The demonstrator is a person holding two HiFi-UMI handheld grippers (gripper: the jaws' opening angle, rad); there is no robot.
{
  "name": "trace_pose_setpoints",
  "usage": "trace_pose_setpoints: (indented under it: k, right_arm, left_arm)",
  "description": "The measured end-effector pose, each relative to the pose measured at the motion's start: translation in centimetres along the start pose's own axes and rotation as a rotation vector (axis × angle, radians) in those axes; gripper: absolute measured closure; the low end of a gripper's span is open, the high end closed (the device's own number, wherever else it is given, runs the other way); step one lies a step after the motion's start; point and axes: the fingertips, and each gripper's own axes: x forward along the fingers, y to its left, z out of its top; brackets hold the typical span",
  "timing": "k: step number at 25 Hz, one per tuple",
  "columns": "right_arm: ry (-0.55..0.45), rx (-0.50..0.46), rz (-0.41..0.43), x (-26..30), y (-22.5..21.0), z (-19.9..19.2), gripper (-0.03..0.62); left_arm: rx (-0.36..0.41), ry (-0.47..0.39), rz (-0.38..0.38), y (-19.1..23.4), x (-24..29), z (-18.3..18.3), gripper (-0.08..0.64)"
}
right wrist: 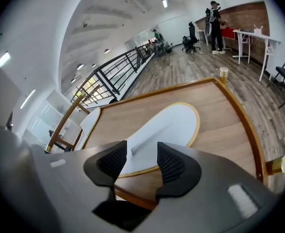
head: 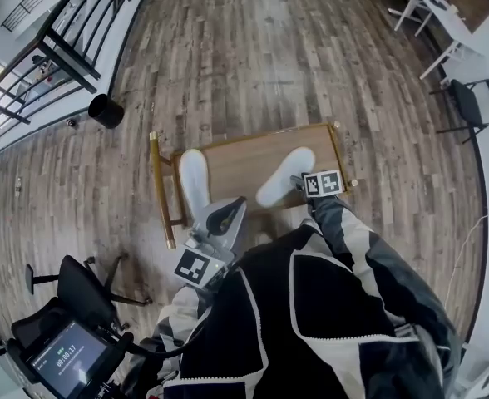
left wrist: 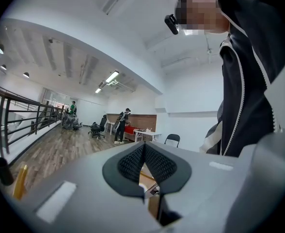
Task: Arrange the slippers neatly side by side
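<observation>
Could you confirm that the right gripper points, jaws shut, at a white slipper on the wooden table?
Not quite: the right gripper has open jaws, as the right gripper view shows; it does point at a white slipper on the wooden table.

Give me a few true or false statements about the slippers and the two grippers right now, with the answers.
1. The left slipper and the right slipper both lie on the wooden table. True.
2. The slippers touch side by side. False: they lie apart, splayed at different angles.
3. The right gripper is open. True.
4. The left gripper grips a slipper. False: it is shut on nothing.
</observation>
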Motion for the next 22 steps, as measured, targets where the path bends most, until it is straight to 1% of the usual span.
trace_pose_setpoints:
  k: [2, 5, 6, 9, 11, 13, 15, 16, 19, 22]
  right_arm:
    - [0.022, 0.031, 0.008, 1.1, 0.1, 0.2, 0.393]
    - [0.019, 0.084, -0.006, 2.3, -0.2, 0.8, 0.408]
    - [0.019, 0.095, -0.015, 2.6, -0.4, 0.9, 0.428]
    - [0.030, 0.103, -0.031, 3.2, -0.6, 0.9, 0.544]
    - [0.028, 0.095, -0.034, 3.3, -0.6, 0.9, 0.560]
    - [0.013, 0.086, -0.033, 3.1, -0.6, 1.3, 0.561]
    - [-0.009, 0.054, -0.031, 2.5, -0.2, 2.2, 0.563]
    - [-0.017, 0.022, -0.028, 2.1, 0.3, 2.7, 0.563]
    - [-0.043, -0.110, -0.005, 0.9, 2.7, 4.2, 0.563]
    - [-0.108, -0.220, 0.032, -1.0, 5.7, 5.9, 0.565]
  left_arm:
    - [0.001, 0.013, 0.007, 0.1, -0.1, -0.3, 0.540]
    - [-0.006, 0.023, 0.027, 0.6, -0.3, -0.6, 0.540]
    - [-0.006, 0.026, 0.035, 0.8, -0.4, -0.7, 0.540]
    - [-0.008, 0.034, 0.058, 1.4, -0.8, -0.8, 0.541]
    - [-0.016, 0.036, 0.072, 1.7, -1.0, -1.0, 0.541]
    - [-0.024, 0.029, 0.080, 1.9, -1.1, -0.9, 0.540]
    - [-0.030, 0.012, 0.082, 2.1, -0.8, -0.5, 0.540]
    - [-0.034, 0.008, 0.085, 2.2, -0.7, -0.5, 0.540]
    - [-0.038, 0.006, 0.096, 2.4, -0.7, -0.5, 0.540]
    - [-0.036, 0.009, 0.096, 2.4, -0.6, -0.7, 0.540]
